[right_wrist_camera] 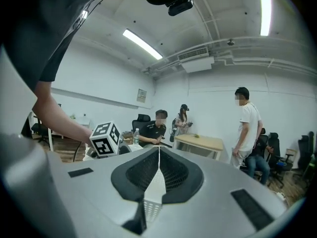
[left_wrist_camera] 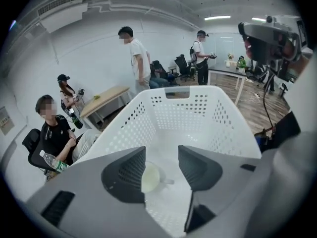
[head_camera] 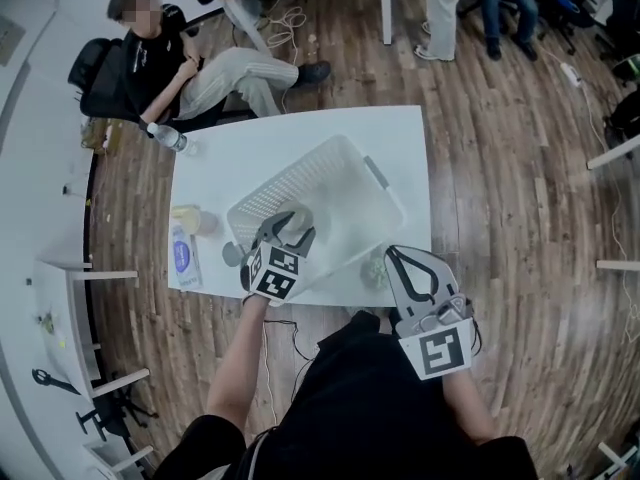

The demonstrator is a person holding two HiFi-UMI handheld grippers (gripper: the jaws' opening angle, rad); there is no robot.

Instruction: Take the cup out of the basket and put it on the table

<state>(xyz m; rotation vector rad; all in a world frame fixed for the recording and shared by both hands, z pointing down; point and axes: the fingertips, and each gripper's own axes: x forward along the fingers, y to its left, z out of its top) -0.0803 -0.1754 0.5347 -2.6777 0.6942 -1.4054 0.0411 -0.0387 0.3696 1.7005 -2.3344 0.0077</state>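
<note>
The cup [left_wrist_camera: 151, 177] sat on the floor of the basket [left_wrist_camera: 178, 108], its handle toward the right in the left gripper view, with the perforated walls standing round it. Your left tongs [left_wrist_camera: 161, 165] hung just above it inside the basket, jaws apart and pads clear of the cup. Your right tongs [right_wrist_camera: 158, 155] were closed, pad against pad, at the near edge of the worktop [head_camera: 400, 138], outside the basket. You had one cup, one basket, one bottle [head_camera: 170, 138] at the far corner and one flat packet [head_camera: 183, 256] left of the basket.
</note>
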